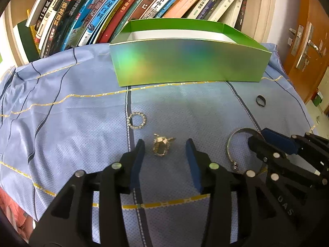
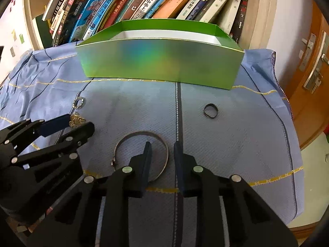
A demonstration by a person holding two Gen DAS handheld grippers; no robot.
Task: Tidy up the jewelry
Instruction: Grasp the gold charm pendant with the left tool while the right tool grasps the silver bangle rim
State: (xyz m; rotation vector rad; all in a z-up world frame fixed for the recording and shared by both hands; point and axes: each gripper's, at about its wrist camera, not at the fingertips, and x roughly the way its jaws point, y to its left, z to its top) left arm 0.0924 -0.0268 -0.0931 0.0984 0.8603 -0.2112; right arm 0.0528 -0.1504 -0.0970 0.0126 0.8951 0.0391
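A gold ring (image 1: 161, 147) lies on the blue cloth between the open fingers of my left gripper (image 1: 165, 144); it also shows in the right wrist view (image 2: 77, 121). A silver bangle (image 2: 141, 156) lies flat, and my right gripper (image 2: 162, 147) is open with its fingers straddling the bangle's right rim. The bangle also shows in the left wrist view (image 1: 232, 146). A beaded ring (image 1: 136, 120) lies further out, and a small black ring (image 2: 210, 110) lies to the right. A green open box (image 1: 189, 61) stands behind them.
The blue cloth (image 1: 72, 113) covers the table, with its edges dropping off left and right. A shelf of leaning books (image 1: 123, 6) stands behind the box. An orange door with a metal handle (image 1: 306, 49) is at the right.
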